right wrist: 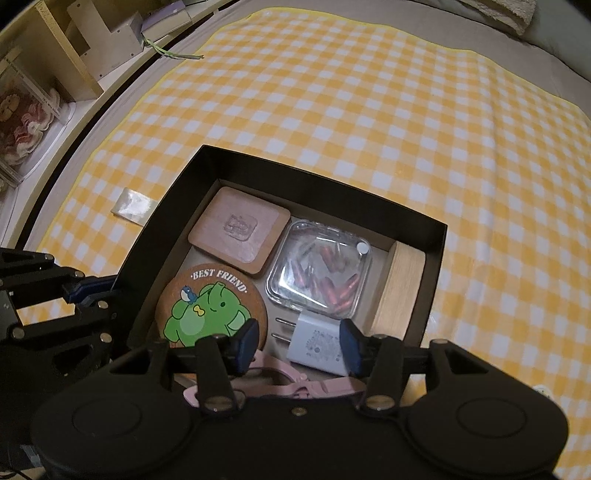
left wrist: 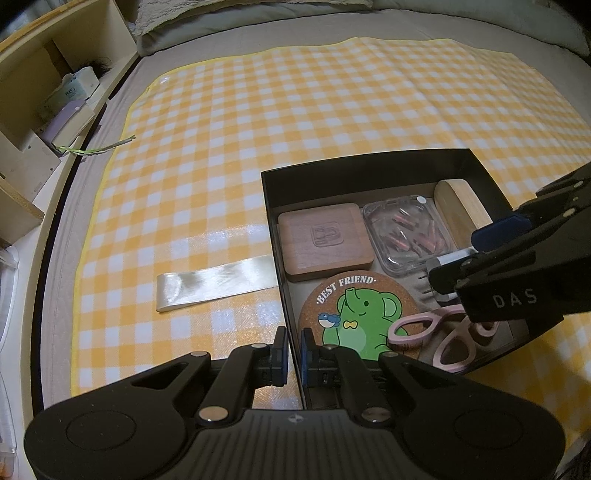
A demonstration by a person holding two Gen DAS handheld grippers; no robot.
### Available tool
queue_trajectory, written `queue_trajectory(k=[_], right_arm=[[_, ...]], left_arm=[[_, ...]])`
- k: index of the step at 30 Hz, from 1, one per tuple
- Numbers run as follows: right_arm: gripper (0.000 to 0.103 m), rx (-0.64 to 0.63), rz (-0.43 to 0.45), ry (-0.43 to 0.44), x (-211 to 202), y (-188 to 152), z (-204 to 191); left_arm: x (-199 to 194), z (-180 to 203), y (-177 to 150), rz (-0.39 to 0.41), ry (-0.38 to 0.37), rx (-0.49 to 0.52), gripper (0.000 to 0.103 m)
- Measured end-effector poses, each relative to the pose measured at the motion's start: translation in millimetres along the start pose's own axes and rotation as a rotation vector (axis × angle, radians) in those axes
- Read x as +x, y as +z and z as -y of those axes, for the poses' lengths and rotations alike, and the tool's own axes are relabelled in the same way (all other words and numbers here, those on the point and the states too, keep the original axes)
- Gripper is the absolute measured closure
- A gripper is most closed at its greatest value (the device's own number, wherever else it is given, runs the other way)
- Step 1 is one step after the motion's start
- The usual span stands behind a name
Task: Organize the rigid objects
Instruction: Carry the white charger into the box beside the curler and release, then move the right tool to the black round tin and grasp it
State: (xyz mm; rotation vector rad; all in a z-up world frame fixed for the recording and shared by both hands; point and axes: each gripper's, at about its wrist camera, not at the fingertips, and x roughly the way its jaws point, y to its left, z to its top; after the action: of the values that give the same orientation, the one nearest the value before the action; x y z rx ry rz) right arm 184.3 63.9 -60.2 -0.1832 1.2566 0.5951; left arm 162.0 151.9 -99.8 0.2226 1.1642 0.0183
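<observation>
A black box [left wrist: 271, 206] [right wrist: 177, 210] lies on the checked cloth. It holds a square wooden coaster [left wrist: 324, 240] [right wrist: 240, 229], a clear case of red pieces [left wrist: 406, 232] [right wrist: 321, 269], a wooden block [left wrist: 461, 203] [right wrist: 399, 288], a round cork elephant coaster [left wrist: 360, 314] [right wrist: 207, 302], a white plug charger [right wrist: 314, 343] and pink scissors [left wrist: 443, 332] [right wrist: 325, 387]. My left gripper [left wrist: 294, 354] is shut on the box's left wall. My right gripper [right wrist: 299, 345] is open, its fingers either side of the charger.
A shiny ribbon strip [left wrist: 214, 284] [right wrist: 133, 205] lies on the yellow checked cloth [left wrist: 295, 110] left of the box. Wooden shelves with boxes [left wrist: 55, 96] stand along the left. Pillows [left wrist: 258, 18] lie at the far end.
</observation>
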Motion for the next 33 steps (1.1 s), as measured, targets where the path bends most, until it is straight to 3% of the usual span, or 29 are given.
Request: queue_trajectory(k=[17,26,33], right_arm=[[0.049,0.023,0.017,0.018,-11,-3,-1],[0.043,0.030,0.105,0.045,-45,-8,7],[0.034,0.046,0.233,0.063,-82,-16,30]], left_arm=[[1,0,0,0.000,0.001,-0.001,0.096],[1,-1,0,-0.001,0.002,0.001,0.096],[1,-1,0,-0.002,0.003,0.001,0.096]])
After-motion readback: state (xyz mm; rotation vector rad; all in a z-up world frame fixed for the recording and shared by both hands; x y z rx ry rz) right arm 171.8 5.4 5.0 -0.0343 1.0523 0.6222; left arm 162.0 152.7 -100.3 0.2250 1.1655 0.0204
